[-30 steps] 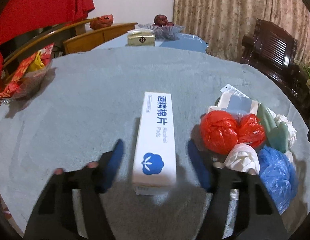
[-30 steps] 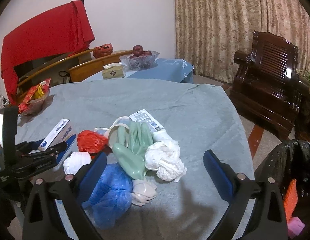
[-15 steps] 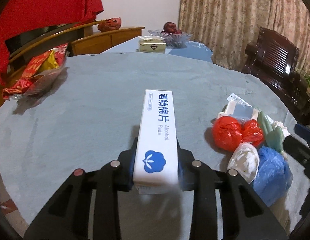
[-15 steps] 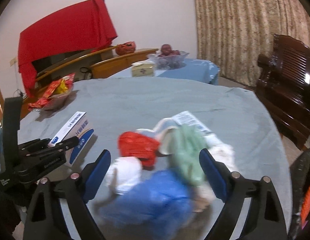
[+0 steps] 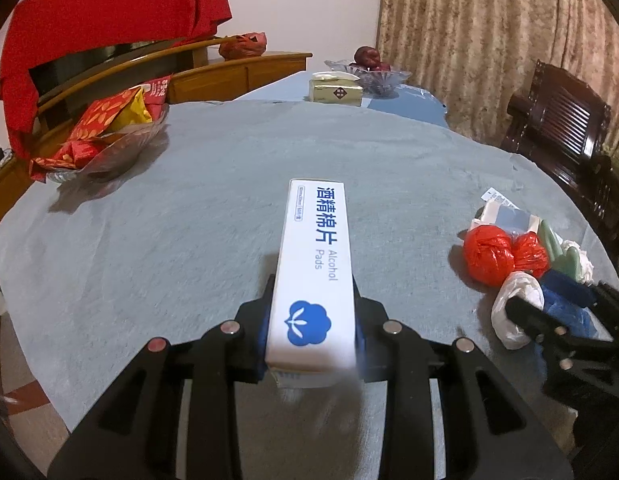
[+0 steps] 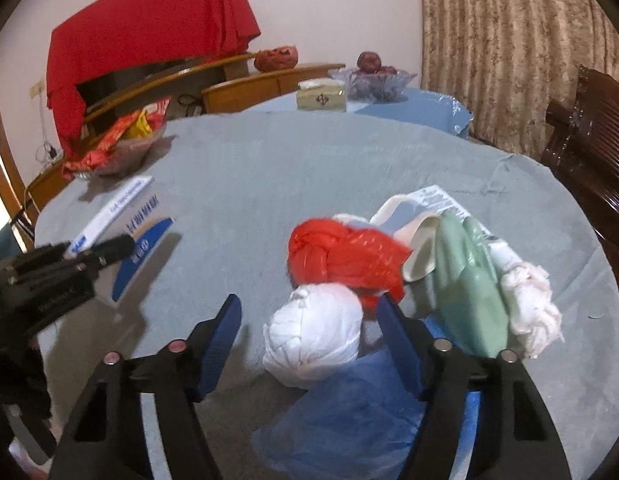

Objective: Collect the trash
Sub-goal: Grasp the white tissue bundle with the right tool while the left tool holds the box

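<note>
In the left wrist view, low in the middle of the frame, we see our left gripper point(image 5: 313, 334) closed tight on the near end of the alcohol pads box point(image 5: 315, 264), its blue pads pressed against both long sides. The box points away up the centre of the frame, and whether its far end touches the grey-blue tablecloth point(image 5: 213, 208) we cannot tell. At the right edge of this view lies the trash pile, with a red bag point(image 5: 489, 254) uppermost and a white bag point(image 5: 517, 308) below it.

In the right wrist view, our right gripper point(image 6: 309, 340) is spread wide at the bottom centre, gripping nothing. The white bag point(image 6: 315, 338) sits between its two fingers, closer to the right finger, and we cannot tell whether that finger touches it. The red bag point(image 6: 341, 252) lies just above, the blue bag point(image 6: 349, 416) below and partly under the right finger, and a pale green bag point(image 6: 465, 284) and a white knotted wad point(image 6: 533, 308) sit at the right of the frame. The box point(image 6: 129, 224) and left gripper point(image 6: 109, 248) show at the left edge. A snack bowl point(image 6: 117, 152) sits in the upper left
</note>
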